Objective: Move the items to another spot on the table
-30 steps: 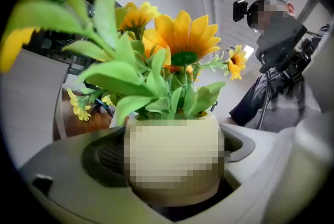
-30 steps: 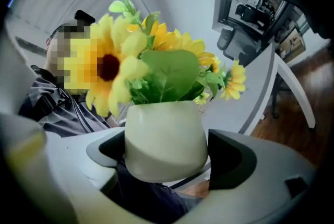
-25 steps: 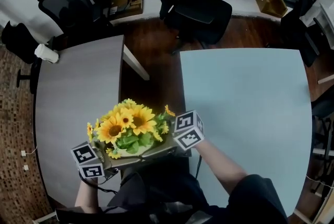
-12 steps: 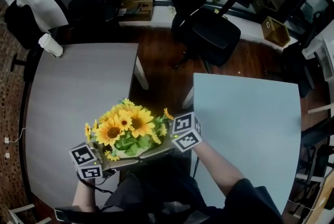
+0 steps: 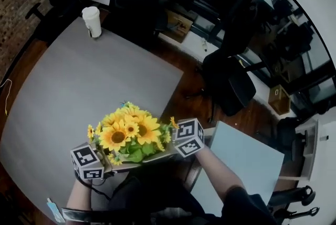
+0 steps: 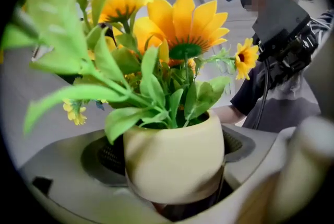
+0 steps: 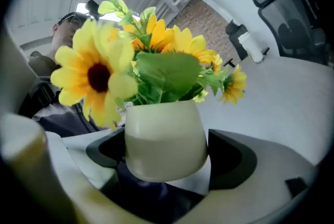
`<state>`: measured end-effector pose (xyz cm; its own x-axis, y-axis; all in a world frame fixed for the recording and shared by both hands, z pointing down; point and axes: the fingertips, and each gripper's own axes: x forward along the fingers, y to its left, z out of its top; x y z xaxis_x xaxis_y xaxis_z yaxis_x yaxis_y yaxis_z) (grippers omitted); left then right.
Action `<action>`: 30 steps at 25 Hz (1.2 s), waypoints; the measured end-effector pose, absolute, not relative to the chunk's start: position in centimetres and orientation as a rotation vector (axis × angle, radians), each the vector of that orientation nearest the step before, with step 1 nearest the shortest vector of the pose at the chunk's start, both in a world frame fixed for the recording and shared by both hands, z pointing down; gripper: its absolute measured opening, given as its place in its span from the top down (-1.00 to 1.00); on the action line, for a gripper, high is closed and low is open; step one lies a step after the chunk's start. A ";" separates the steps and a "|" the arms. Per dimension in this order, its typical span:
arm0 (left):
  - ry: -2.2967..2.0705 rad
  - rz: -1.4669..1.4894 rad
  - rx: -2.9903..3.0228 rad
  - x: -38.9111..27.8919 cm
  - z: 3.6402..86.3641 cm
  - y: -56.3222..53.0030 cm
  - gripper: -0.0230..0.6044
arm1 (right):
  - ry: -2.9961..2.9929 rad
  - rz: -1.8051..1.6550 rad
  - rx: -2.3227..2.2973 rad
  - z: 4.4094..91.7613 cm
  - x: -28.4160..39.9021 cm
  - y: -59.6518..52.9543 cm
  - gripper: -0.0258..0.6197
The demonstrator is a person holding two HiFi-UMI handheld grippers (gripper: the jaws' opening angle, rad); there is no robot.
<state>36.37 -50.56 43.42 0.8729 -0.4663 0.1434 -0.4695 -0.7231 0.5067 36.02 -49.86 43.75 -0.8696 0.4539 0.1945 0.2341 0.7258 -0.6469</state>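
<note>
head view: cream ceramic pot of artificial yellow sunflowers [image 5: 128,132] held clear of any surface, close to the body, above the near edge of the round grey desk [image 5: 79,77]. left tool [image 5: 107,163] and right tool [image 5: 170,148] pressed in from opposite sides. white lidded paper cup [image 5: 92,20] well apart at the far rim, pale blue desk [image 5: 247,163] off to the right. judged mid-carry: lifted, not yet set down, new spot not evident.

left gripper view: left tool [image 6: 172,186] clenched on the pot [image 6: 175,160], one jaw at either side of its lower wall.

right gripper view: right tool [image 7: 167,165] gripping the same pot [image 7: 164,137] likewise, paper cup [image 7: 250,45] on the grey desk beyond.

no brand or legible writing anywhere; only black-and-white square markers [image 5: 189,137] on the tool cubes.
</note>
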 end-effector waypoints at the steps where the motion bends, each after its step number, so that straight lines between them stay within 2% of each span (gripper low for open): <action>1: -0.711 -0.016 2.490 35.2 43.4 -51.0 -0.74 | -2.564 0.885 -0.563 43.8 34.9 -50.3 -0.57; 9: -1.003 -0.144 2.390 31.3 43.8 -52.4 -0.73 | -2.397 0.764 -0.826 44.4 31.1 -51.8 -0.57; 14: -1.126 -0.123 2.331 27.7 44.3 -53.8 -0.73 | -2.338 0.724 -0.976 44.4 27.4 -52.9 -0.56; 21: -1.275 -0.033 2.254 29.2 45.5 -55.7 -0.73 | -2.299 0.690 -1.149 45.7 29.2 -54.8 -0.55; 30: -1.419 0.210 2.183 32.6 44.2 -66.3 -0.73 | -2.297 0.510 -1.303 43.7 32.9 -65.6 -0.45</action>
